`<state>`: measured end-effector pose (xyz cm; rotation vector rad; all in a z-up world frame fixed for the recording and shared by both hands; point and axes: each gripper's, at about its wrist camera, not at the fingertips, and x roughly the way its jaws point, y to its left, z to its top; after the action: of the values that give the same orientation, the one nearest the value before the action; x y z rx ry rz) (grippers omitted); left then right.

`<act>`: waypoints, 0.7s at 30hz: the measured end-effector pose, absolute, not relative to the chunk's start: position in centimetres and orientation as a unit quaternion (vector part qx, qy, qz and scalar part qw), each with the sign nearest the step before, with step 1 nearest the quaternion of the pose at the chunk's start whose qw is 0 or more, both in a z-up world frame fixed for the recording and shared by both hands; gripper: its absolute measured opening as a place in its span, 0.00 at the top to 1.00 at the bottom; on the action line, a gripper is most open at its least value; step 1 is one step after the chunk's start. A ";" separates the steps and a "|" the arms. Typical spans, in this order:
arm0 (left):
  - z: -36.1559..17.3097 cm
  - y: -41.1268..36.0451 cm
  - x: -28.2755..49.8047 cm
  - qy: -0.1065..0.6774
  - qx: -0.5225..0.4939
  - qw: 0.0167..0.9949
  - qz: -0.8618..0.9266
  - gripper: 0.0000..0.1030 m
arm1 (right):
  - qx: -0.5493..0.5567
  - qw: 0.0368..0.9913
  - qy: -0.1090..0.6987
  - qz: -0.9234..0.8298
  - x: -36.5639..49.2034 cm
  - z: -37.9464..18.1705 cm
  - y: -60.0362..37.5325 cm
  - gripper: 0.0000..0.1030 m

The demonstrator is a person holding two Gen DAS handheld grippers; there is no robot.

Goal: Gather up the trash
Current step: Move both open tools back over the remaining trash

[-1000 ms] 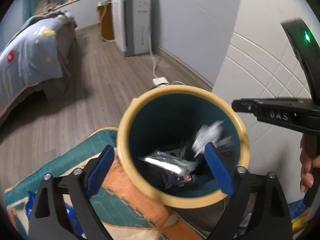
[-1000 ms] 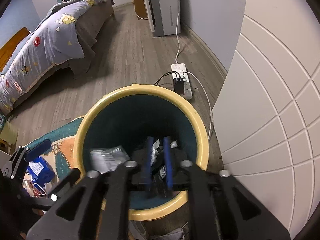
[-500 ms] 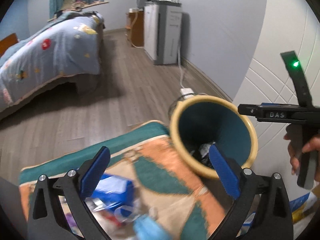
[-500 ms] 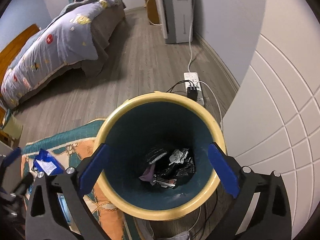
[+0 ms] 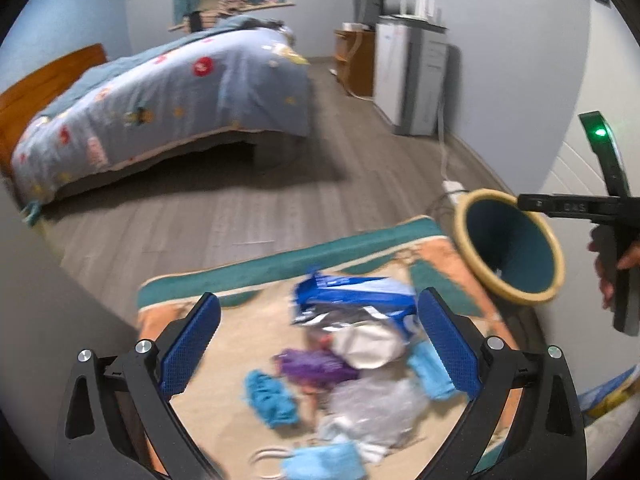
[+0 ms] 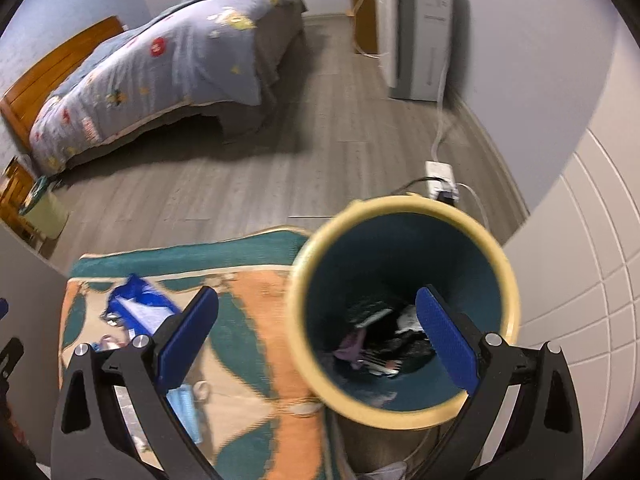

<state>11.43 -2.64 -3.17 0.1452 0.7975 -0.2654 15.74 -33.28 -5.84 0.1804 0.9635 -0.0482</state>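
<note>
With both claws released and empty, our left claw (image 5: 318, 336) over the litter (image 5: 352, 344) mid-rug (image 5: 280, 268) and our right claw (image 6: 316, 334) by the bin (image 6: 404, 220) at the rug's corner, we next need to grip another scrap.

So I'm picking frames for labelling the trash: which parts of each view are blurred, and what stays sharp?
Left wrist view: the trash pile on the rug is motion-smeared, while the left tool is crisp. Right wrist view: the bin rim and rug edges are smeared, the right tool sharp. Fisheye bends the walls in both.
</note>
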 end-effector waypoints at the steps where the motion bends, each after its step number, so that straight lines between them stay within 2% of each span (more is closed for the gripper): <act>1: -3.4 -1.7 11.6 0.392 0.063 0.910 -0.120 0.05 | 0.084 0.882 0.463 -0.017 15.8 -5.8 -32.5 0.06; 9: -4.5 2.3 12.3 0.407 0.054 0.906 -0.098 0.05 | 0.048 0.875 0.481 0.031 16.5 -6.4 -25.6 0.06; 21: -11.9 4.2 13.4 0.500 0.048 0.859 -0.095 0.05 | 0.003 0.851 0.522 0.060 16.3 -9.7 -18.8 0.06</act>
<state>13.42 4.24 -11.91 0.0999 1.0500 -0.1999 16.34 -18.81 -9.73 0.0063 1.0988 0.1270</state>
